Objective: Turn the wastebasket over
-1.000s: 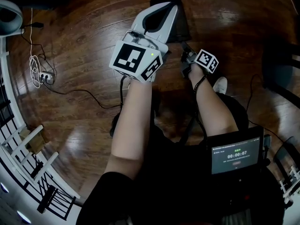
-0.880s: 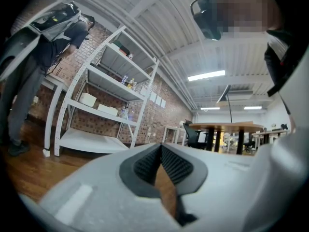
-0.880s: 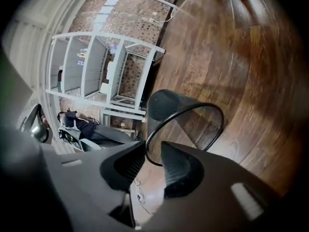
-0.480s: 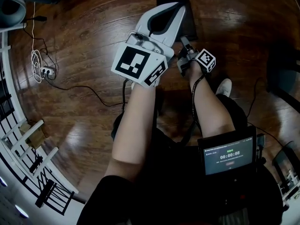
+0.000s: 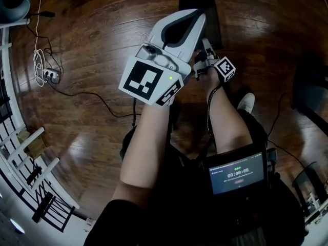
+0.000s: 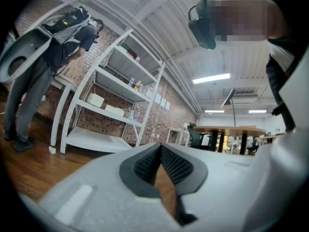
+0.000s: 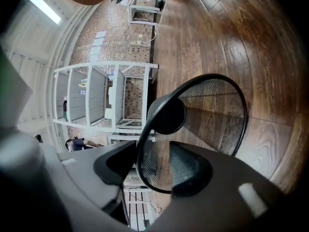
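Note:
The black mesh wastebasket (image 7: 212,110) appears to lie on its side on the wood floor, its mouth towards my right gripper (image 7: 152,163). That gripper's jaws have just been opening. They stand open astride the basket's rim (image 7: 140,153), and the pads are clear of it. In the head view the wastebasket (image 5: 214,22) is mostly hidden behind my left gripper (image 5: 197,14), with the right gripper (image 5: 206,50) just below its edge. The left gripper (image 6: 160,149) is held level above the floor, its pads meeting at the tips with nothing between them.
Cables and a power strip (image 5: 48,76) lie on the floor at left, beside a white rack (image 5: 31,152). A dark chair (image 5: 310,86) stands at right. A person with a backpack (image 6: 53,57), white shelving (image 6: 111,105) and tables (image 6: 231,129) are farther off.
In the head view both grippers and the basket now sit a little further up and right. The right gripper's marker cube has rolled slightly.

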`<state>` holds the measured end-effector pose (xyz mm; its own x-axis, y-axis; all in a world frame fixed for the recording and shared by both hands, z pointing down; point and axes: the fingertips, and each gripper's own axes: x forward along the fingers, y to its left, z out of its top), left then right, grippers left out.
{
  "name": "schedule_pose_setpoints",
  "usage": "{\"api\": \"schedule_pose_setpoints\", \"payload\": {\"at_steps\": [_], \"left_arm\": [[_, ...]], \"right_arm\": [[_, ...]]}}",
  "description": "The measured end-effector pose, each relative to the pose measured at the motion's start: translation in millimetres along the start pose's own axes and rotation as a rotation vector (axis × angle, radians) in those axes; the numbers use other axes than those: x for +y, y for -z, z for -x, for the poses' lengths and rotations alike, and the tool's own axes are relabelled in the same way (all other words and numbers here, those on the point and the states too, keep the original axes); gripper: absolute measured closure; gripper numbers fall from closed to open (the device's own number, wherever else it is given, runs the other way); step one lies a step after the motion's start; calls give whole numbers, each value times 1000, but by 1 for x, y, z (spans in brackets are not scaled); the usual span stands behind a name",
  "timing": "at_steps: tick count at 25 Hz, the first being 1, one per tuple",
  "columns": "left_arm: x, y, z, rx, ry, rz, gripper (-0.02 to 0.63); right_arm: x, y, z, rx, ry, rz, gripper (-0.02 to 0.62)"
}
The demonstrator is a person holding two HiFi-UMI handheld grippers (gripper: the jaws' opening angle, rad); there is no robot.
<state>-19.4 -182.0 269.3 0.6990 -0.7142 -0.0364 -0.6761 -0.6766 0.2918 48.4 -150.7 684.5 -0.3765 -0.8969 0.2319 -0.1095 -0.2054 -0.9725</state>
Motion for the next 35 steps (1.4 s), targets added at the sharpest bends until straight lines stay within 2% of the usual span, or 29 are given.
{"api": "schedule_pose_setpoints", "payload": {"at_steps": [4, 7, 8, 11, 16, 20, 25, 30, 35], "left_arm": [[1, -3, 1, -3, 5, -5, 604], [6, -3, 6, -4, -3, -2, 604], [7, -3, 8, -3, -5, 0, 604], [7, -6, 9, -6, -7, -1, 604], [6, -5, 8, -3, -6, -4, 604], [8, -10, 12, -16, -7, -7, 604], [11, -17, 16, -33, -15, -11, 604], [17, -30, 14, -61, -22, -14, 604], [11, -32, 21, -60, -15, -38, 604]], "right_arm": [[2, -15, -12, -36, -32, 24, 393], [11, -20, -15, -80, -58, -9, 540], [10, -21, -14, -86, -63, -4, 560], [17, -18, -13, -81, -49, 16, 571], [34, -18, -18, 10, -24, 234, 588], [45, -27, -19, 24, -12, 264, 588], [79, -29, -27, 162, -25, 434, 588], [115, -40, -38, 279, -35, 539, 589], [125, -45, -27, 455, 8, 714, 589]]}}
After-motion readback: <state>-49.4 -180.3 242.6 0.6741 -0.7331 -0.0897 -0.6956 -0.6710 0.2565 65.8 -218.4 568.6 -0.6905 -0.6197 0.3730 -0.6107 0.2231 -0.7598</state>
